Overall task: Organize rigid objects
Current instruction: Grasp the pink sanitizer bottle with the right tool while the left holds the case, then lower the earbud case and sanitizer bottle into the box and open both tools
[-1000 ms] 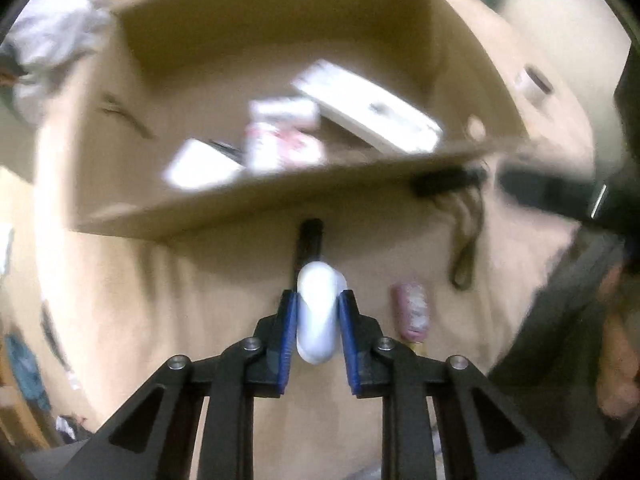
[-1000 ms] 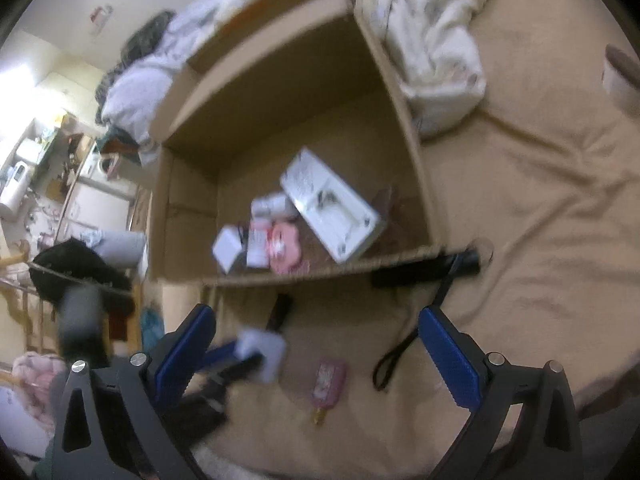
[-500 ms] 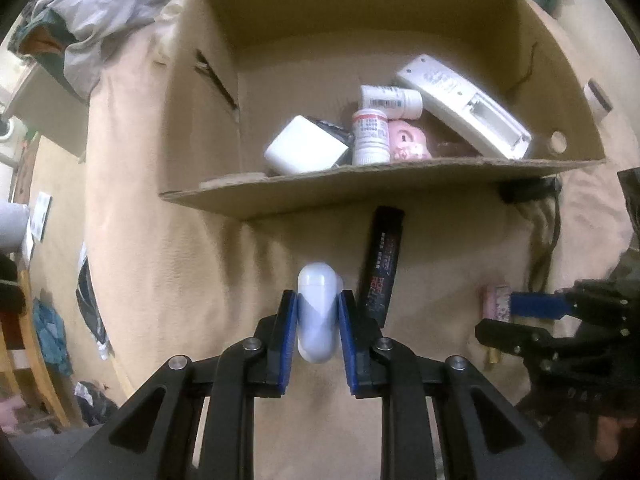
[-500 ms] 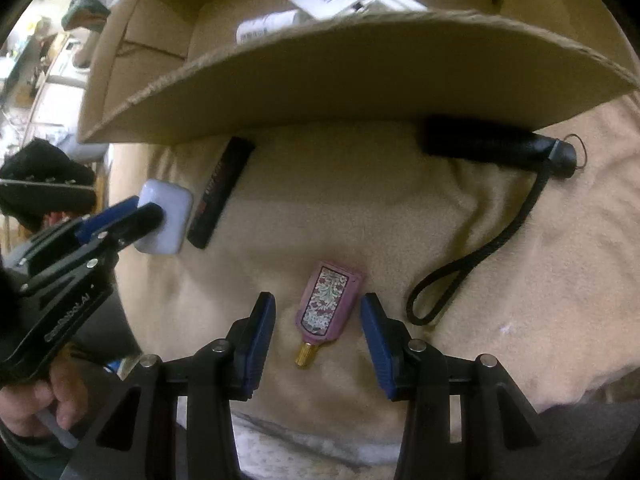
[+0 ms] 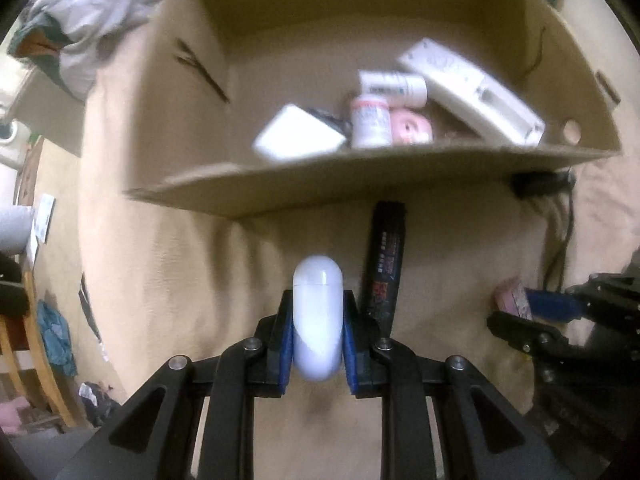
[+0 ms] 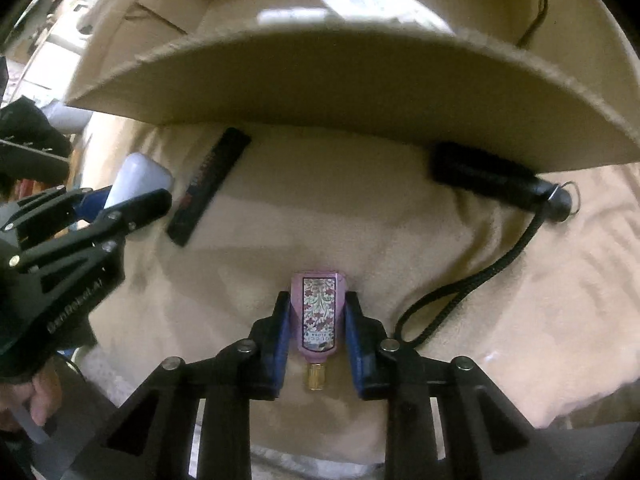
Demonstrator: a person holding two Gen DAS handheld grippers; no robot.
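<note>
Dim warm indoor light, heavy fisheye bending with black corners, box (image 5: pixel 360 184) contents blurred.

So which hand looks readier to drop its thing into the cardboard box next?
Probably the left. The left gripper already clamps the white case, seemingly lifted off the blanket, facing the cardboard box. The right gripper has only just been closing on the pink bottle, which still lies on the blanket.

You had a rumpled grey-and-white heap of laundry (image 5: pixel 92 20) at the upper left, a tan bed blanket (image 6: pixel 320 216) underneath, and a wooden chair frame (image 5: pixel 36 364) at the left.
</note>
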